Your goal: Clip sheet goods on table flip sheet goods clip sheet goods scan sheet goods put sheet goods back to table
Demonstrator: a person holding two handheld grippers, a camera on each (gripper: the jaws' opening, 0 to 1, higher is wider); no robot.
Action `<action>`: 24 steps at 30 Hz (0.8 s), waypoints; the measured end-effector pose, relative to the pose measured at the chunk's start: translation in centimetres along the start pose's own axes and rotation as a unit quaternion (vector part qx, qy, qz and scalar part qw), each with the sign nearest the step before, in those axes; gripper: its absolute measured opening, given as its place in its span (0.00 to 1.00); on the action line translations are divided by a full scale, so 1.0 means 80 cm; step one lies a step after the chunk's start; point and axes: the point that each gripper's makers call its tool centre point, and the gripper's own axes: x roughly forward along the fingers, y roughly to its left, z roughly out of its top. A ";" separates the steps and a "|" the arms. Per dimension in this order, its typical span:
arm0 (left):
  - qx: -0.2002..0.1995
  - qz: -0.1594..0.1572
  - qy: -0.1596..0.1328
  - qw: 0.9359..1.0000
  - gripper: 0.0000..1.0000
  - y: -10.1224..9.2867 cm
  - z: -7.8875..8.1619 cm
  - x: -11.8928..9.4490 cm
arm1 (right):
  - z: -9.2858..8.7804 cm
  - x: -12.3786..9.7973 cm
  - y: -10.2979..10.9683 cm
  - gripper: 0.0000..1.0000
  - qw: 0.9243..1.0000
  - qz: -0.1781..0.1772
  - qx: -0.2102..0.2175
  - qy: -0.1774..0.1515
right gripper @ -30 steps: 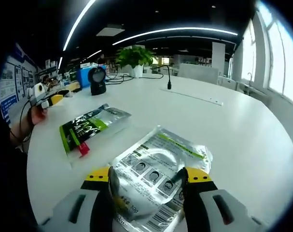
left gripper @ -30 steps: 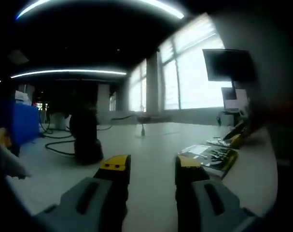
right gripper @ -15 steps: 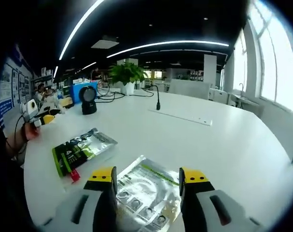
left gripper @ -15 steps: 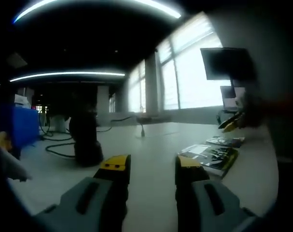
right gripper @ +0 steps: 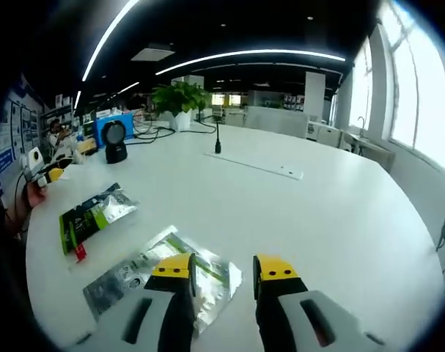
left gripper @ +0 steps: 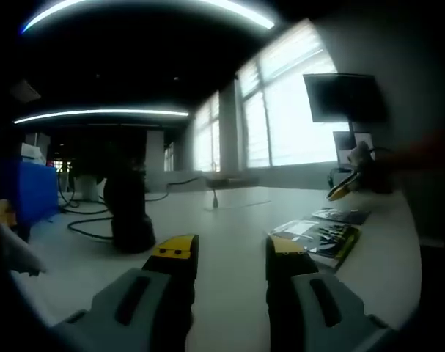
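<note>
A silver printed pouch (right gripper: pixel 130 275) lies flat on the white table (right gripper: pixel 317 213), below my right gripper (right gripper: pixel 223 268). Its right corner shows through the gap between the jaws, and the left jaw covers part of it. The right gripper is open, hanging above the pouch with nothing pinched. A green and black pouch (right gripper: pixel 94 213) lies further left; this green pouch (left gripper: pixel 321 236) also appears right of my left gripper (left gripper: pixel 229 249). The left gripper is open and empty, low over the table. The silver pouch (left gripper: pixel 343 215) shows small beyond it.
A black scanner (left gripper: pixel 130 213) stands on the table ahead-left; the same scanner (right gripper: pixel 116 139) sits beside a blue box (right gripper: pixel 108 125). Cables, a potted plant (right gripper: pixel 179 99), a small microphone (right gripper: pixel 217 139) and a flat strip (right gripper: pixel 255 165) lie farther back. A hand (right gripper: pixel 28 198) holds the left gripper at the left edge.
The right gripper has lifted and pulled back from the silver pouch, and its jaws stand closer together. The left gripper view has barely changed.
</note>
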 end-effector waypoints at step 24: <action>0.011 0.006 0.000 1.000 0.29 0.004 0.000 0.001 | -0.028 0.018 0.013 0.19 0.998 0.013 -0.025 0.053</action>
